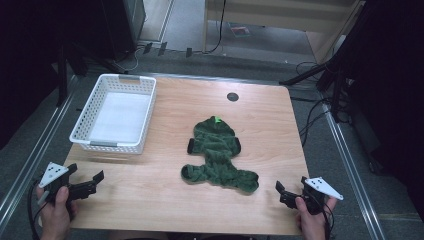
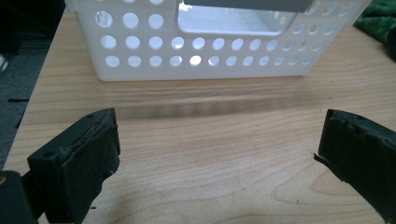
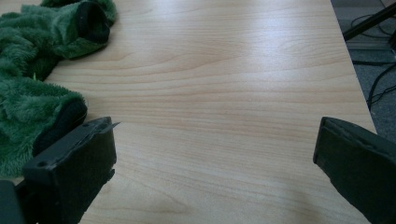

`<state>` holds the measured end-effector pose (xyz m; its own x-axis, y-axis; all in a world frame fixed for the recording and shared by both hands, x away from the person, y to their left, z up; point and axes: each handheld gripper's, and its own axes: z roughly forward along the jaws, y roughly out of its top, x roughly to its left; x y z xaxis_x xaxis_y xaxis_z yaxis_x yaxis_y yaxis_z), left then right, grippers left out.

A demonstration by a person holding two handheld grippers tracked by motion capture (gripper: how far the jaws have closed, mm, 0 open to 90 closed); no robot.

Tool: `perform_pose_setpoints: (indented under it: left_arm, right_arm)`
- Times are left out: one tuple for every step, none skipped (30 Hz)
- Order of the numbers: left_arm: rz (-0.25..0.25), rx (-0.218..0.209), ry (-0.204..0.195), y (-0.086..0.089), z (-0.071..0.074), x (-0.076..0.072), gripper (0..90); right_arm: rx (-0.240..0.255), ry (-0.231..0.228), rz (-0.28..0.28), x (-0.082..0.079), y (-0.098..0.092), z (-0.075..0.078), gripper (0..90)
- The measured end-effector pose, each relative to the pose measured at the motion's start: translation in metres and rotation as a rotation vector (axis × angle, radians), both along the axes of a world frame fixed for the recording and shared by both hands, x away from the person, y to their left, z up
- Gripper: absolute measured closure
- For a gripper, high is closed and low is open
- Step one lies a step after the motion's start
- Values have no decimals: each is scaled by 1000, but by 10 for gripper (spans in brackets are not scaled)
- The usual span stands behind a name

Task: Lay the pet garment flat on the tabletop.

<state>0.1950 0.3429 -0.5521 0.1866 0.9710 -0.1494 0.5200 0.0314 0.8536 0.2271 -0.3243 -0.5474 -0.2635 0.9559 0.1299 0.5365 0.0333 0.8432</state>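
A green fuzzy garment (image 1: 217,155) lies crumpled flat on the middle of the wooden table (image 1: 150,200), with a small bright green tag at its far end. My left gripper (image 1: 87,172) rests open near the front left corner, empty, pointing at the white perforated basket (image 1: 80,132). In the left gripper view the jaws (image 2: 219,140) stand wide apart before the basket's near wall (image 2: 201,60). My right gripper (image 1: 291,184) is open and empty near the front right edge. In the right gripper view (image 3: 217,144) the garment (image 3: 28,70) lies just beyond its left jaw.
The basket holds nothing and stands at the table's back left. A round black grommet (image 1: 232,97) sits in the tabletop near the far edge. Cables and dark stands (image 1: 320,75) line the floor to the right. Bare wood lies between the two grippers.
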Motion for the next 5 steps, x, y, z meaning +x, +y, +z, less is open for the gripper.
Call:
perform_pose_setpoints:
  left_arm:
    - [-6,6,5,-1,0,1,0]
    - [-8,11,7,-1,0,1,0]
    - [-8,10,8,-2,0,1,0]
    - [-11,11,10,-2,0,1,0]
    - [-12,6,12,-2,-1,2,0]
  right_arm:
    - [-7,2,3,1,0,0,0]
    - [-8,6,5,1,1,0,0]
    - [-10,7,6,1,1,0,0]
    - [-9,10,6,1,2,0,0]
    - [-12,20,4,1,2,0,0]
